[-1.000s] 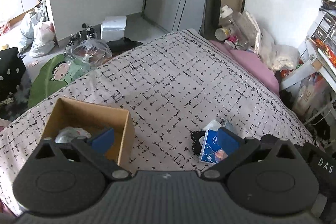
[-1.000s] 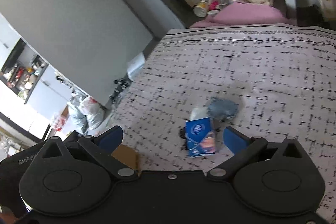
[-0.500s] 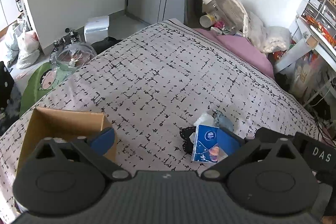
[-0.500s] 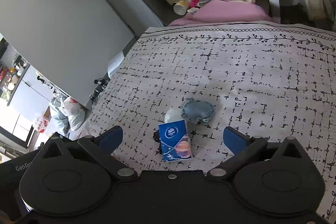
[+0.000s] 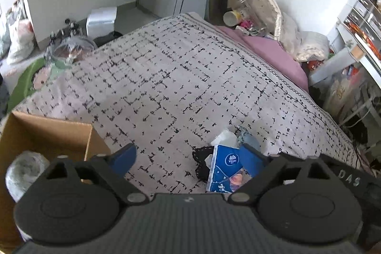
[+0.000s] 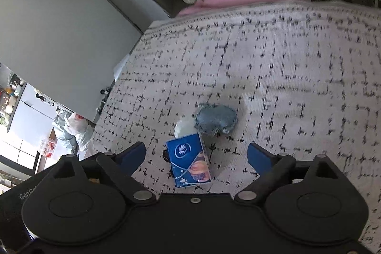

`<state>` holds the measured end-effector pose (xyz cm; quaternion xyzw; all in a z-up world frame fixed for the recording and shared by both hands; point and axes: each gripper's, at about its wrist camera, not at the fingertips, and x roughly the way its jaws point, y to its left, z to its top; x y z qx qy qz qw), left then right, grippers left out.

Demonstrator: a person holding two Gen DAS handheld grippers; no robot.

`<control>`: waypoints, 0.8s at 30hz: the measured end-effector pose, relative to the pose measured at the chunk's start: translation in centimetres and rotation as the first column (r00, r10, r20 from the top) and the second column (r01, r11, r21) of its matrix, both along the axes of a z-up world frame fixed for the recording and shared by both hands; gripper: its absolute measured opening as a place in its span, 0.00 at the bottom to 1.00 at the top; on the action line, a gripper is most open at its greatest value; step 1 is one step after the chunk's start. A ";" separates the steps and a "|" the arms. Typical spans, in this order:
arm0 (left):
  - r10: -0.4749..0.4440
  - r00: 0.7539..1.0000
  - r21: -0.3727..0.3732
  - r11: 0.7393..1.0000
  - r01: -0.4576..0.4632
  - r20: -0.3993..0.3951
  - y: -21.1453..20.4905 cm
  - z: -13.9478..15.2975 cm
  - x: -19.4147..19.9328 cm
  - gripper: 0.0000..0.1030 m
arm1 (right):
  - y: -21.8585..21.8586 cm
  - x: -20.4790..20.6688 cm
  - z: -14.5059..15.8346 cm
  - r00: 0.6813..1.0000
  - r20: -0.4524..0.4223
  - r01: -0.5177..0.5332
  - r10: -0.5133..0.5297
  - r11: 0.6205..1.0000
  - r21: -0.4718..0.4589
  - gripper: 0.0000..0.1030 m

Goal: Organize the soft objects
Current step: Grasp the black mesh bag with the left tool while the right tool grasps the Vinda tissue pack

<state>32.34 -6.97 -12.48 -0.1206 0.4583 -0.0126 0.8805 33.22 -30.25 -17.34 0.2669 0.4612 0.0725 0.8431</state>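
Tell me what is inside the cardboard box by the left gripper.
In the left wrist view, the cardboard box holds one crumpled whitish-grey bundle against its near side. The left gripper and its body cover the box's near part, so anything else inside is hidden.

On the bed (image 5: pixel 181 77), the tissue pack (image 5: pixel 225 169) lies at five o'clock, the cardboard box (image 5: pixel 50 134) at eight o'clock, well apart.
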 end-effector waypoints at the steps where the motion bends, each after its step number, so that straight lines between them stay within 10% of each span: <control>1: 0.006 1.000 -0.014 1.000 -0.006 -0.008 0.1 -0.3 0.2 0.81 | 0.2 0.2 -0.4 1.000 -0.012 0.001 -0.001 1.000 0.006 0.80; 6: 0.034 0.998 -0.068 0.997 -0.037 -0.046 0.9 -1.7 0.9 0.63 | 1.1 1.0 -2.0 0.999 -0.052 -0.004 0.005 1.000 0.018 0.75; 24: 0.082 0.979 -0.215 0.969 -0.122 -0.188 2.8 -6.0 3.7 0.58 | 5.9 2.2 -4.4 0.988 -0.086 -0.143 0.130 0.977 -0.159 0.69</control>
